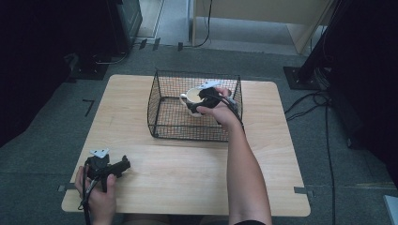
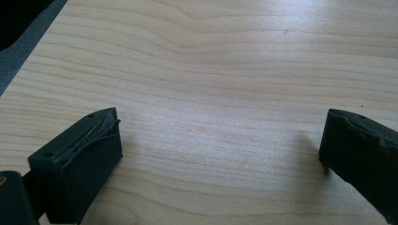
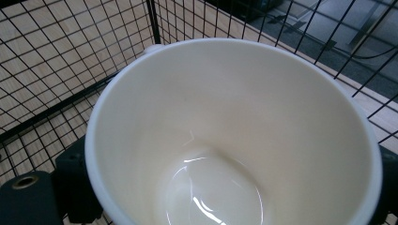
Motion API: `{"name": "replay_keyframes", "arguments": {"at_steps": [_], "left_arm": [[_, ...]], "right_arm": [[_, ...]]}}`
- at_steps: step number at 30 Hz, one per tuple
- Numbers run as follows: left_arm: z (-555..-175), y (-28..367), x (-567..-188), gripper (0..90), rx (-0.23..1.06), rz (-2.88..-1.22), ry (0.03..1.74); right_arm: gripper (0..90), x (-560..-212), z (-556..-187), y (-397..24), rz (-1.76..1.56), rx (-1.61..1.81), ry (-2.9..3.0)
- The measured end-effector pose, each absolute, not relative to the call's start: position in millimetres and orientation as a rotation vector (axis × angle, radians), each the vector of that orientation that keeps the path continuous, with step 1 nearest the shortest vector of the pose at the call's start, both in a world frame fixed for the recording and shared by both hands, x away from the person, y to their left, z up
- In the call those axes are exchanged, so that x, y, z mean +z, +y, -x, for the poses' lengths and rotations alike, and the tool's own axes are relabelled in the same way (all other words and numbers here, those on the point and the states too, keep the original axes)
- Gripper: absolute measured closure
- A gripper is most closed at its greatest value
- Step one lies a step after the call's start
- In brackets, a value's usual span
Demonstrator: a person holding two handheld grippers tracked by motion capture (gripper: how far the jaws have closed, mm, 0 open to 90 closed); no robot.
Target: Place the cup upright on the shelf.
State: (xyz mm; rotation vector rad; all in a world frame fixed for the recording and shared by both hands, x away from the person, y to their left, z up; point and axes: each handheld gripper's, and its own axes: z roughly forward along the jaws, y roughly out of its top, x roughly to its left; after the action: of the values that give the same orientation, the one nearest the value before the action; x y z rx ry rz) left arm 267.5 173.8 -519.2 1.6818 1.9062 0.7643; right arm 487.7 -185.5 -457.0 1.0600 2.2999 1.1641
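Cream glaze: one mug [image 3: 234, 136], empty, shiny inside, sitting between the jaws of the right tongs [image 1: 205, 99], mouth up toward that camera.
Mug spot: inside the black wire basket [image 1: 159, 110], toward its far right corner, handle poking out the far side from the tongs.
Right tongs: clamped across the mug body, one jaw on each outer wall, looks like a firm squeeze.
Left tongs [image 1: 123, 166]: jaws spread wide, nothing between them, just bare wooden table [image 2: 225, 70] under and ahead.
Handling guess: ceramic, so stiff, a bit hefty, breakable if knocked on the wire; glaze probably slick, so could slide in the pads.
Best hold: across the body below the rim, like now, or through the handle; can't tell if the base is touching the basket floor.
Watch out: basket walls close beside the right tongs, easy to clip on the way up.
Count: mugs 1, baskets 1, tongs 2, tables 1.
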Motion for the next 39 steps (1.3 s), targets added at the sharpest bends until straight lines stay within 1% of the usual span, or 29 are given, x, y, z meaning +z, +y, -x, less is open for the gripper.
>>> {"name": "replay_keyframes", "arguments": {"at_steps": [16,17,19,20,21,29,35,36,38,39], "left_arm": [[-267.5,173.8,-519.2,0.0,0.764,-1.682,1.906],[-267.5,173.8,-519.2,0.0,0.764,-1.682,1.906],[-267.5,173.8,-519.2,0.0,0.765,-1.682,1.906],[-267.5,173.8,-519.2,0.0,0.764,-1.682,1.906],[-267.5,173.8,-519.1,0.0,0.764,-1.683,1.907],[-267.5,173.8,-519.2,0.0,0.764,-1.682,1.906],[-267.6,173.8,-519.2,0.0,0.765,-1.682,1.906],[-267.5,173.8,-519.2,0.0,0.764,-1.683,1.907],[-267.5,173.8,-519.1,0.0,0.764,-1.683,1.907],[-267.5,173.8,-519.1,0.0,0.764,-1.683,1.907]], "right_arm": [[8.8,-464.4,-488.7,-190.9,-1.113,1.011,2.378],[8.5,-464.2,-488.1,-190.9,-1.113,1.002,2.379],[3.6,-463.1,-485.2,-189.7,-1.140,0.975,2.338],[0.6,-461.2,-484.5,-189.9,-1.156,0.983,2.312],[0.0,-459.1,-484.4,-190.6,-1.173,0.987,2.291],[0.0,-448.5,-479.6,-196.5,-1.157,1.036,2.239],[0.0,-433.4,-476.0,-198.9,-1.148,1.110,2.165],[0.0,-423.8,-474.5,-201.1,-1.148,1.143,2.123],[0.0,-420.5,-474.0,-202.3,-1.147,1.156,2.106],[0.0,-412.2,-471.7,-205.6,-1.146,1.175,2.085]]}}
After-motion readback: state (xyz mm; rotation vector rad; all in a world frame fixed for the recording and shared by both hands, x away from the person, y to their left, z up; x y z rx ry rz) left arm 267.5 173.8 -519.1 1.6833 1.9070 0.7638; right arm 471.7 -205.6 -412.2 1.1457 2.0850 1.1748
